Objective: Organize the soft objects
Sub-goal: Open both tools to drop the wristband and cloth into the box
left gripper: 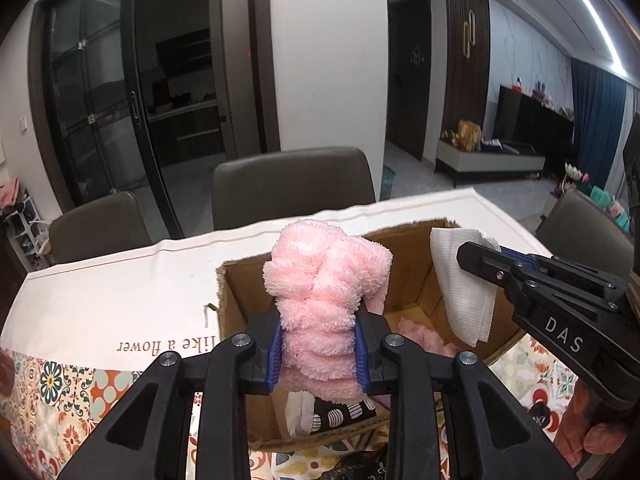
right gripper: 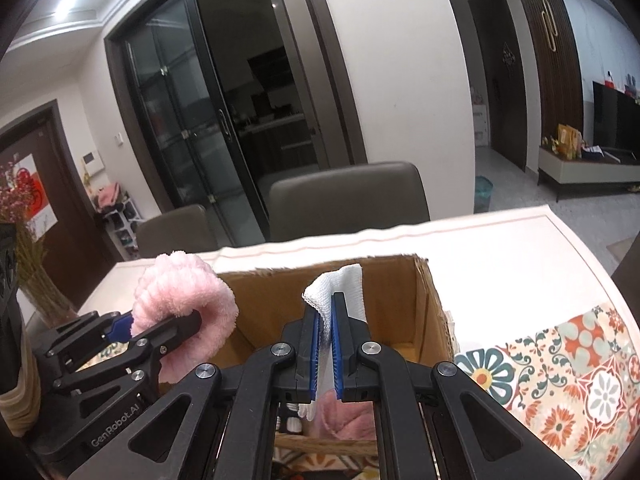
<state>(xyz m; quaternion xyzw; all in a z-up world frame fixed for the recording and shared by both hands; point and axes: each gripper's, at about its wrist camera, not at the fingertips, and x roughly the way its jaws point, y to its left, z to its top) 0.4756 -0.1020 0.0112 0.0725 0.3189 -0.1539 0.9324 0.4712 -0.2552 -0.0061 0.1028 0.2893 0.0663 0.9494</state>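
Left gripper (left gripper: 318, 350) is clamping a fluffy pink towel (left gripper: 326, 280), bunched in rolls, above the cardboard box (left gripper: 400, 280). Right gripper (right gripper: 325, 346) is pinching a thin white waffle-weave cloth (right gripper: 344, 286), folded and drooping, over the same box. More pink fabric (left gripper: 428, 334) is lying inside.

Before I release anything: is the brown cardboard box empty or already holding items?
Holding items: inside the brown cardboard box lie pink fabric and a black-and-white patterned piece.
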